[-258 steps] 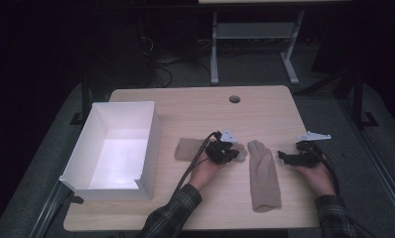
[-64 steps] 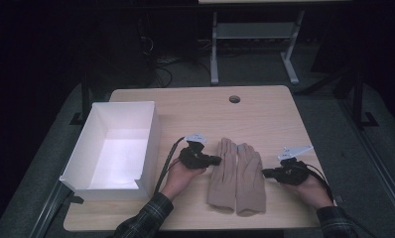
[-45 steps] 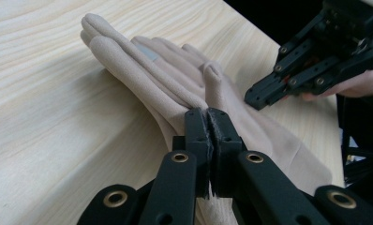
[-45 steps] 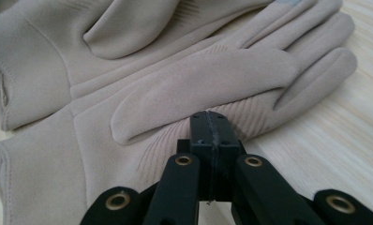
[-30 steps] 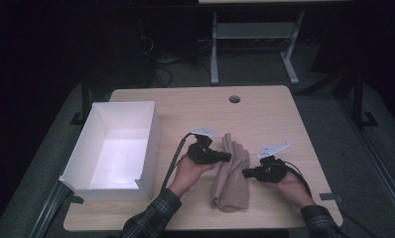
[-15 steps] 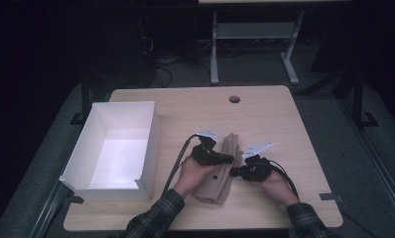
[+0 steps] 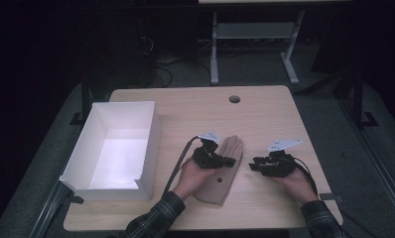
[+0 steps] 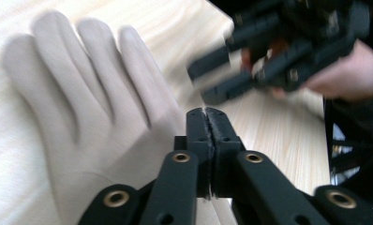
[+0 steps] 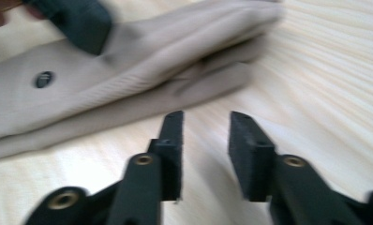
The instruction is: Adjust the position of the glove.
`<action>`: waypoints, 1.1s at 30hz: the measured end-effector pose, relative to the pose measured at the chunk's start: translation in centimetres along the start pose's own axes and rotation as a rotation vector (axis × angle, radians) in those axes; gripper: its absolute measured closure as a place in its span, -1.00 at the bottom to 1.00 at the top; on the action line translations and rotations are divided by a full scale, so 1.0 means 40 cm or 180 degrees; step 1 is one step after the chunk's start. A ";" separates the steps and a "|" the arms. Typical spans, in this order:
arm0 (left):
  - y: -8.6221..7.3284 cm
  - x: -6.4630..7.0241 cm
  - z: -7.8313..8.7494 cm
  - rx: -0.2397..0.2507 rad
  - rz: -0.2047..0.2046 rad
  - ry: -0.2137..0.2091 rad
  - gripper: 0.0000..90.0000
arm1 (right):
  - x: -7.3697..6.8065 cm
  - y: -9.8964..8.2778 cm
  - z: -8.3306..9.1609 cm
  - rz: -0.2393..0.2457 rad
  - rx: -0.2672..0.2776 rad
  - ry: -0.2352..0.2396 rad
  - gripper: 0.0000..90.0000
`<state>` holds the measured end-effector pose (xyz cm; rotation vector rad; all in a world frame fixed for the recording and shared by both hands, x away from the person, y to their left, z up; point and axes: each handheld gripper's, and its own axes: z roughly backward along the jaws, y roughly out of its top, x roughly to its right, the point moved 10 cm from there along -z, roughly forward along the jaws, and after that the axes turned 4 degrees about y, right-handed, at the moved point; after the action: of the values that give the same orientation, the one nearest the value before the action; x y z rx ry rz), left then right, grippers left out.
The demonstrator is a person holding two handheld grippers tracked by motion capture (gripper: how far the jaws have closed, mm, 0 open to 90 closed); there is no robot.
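Note:
A beige glove (image 7: 224, 174) lies flat on the wooden table (image 7: 265, 119), on top of a second one whose edge shows beneath it (image 9: 189, 91). Its fingers point away from me (image 8: 81, 108). My left gripper (image 7: 229, 161) is shut, its tips (image 8: 205, 115) resting over the glove's right edge; I cannot tell whether fabric is pinched. My right gripper (image 7: 254, 164) stands to the right of the gloves, off them. Its jaws (image 9: 205, 122) have just been opening and nothing is between them. It also appears blurred in the left gripper view (image 8: 231, 79).
A white open box (image 7: 151, 144) stands at the table's left, close to my left forearm. A round cable hole (image 7: 234, 99) sits near the far edge. Bare wood lies to the right of my right gripper and beyond the gloves.
My right gripper has let go of the glove it laid over the other one, and has drawn back to the right with its jaws apart. The left gripper has stayed on the gloves.

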<state>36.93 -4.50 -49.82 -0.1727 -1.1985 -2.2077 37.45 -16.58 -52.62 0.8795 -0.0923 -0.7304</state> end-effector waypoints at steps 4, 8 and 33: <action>-0.032 0.016 -0.026 -0.0164 -0.0102 0.0038 0.98 | 0.049 -0.014 0.012 -0.0057 -0.0006 -0.0275 0.05; -0.061 0.021 -0.047 -0.0296 -0.0112 0.0060 0.98 | 0.086 -0.028 0.014 -0.0124 -0.0052 -0.0499 -0.13; -0.147 -0.020 0.062 -0.0756 -0.0425 0.0303 0.98 | 0.131 -0.047 0.005 -0.0125 0.0041 -0.0729 -0.49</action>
<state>33.81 0.20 -52.91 -0.0843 -0.9185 -2.4433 40.31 -20.73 -54.98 0.8091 -0.2840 -0.8663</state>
